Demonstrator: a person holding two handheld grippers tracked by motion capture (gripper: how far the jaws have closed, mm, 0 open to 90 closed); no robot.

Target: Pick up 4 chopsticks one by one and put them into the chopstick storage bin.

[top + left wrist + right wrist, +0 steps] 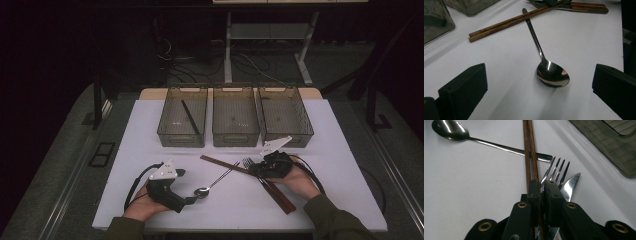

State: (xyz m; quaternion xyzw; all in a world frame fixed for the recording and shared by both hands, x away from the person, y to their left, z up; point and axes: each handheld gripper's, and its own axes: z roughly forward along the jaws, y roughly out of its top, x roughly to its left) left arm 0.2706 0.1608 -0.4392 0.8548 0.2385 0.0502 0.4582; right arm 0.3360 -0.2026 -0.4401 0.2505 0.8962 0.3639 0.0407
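Currently, one dark stick (190,117) is lodged in the far-left smoky plastic bin (182,123). Right gripper (543,185) is pinched, apparently, on the steel fork (556,171); left gripper (539,86) is spread around the polished steel spoon (552,76). Brown wooden chopsticks (245,172) remain unsorted.

We see a spoon (552,75) of polished metal, its bowl mirror-bright with sharp highlights. The fork (555,171) and the knife (570,185) beside it look like the same glossy steel. The chopsticks (516,20) appear to be brown wood with a smooth, faintly satin finish. The bench (150,150) has a matt white, even surface. The three bins (235,117) look like smoky translucent plastic. Each gripper, left (539,82) and right (543,191), looks like matt black plastic, with brass-coloured rivets on the right one.
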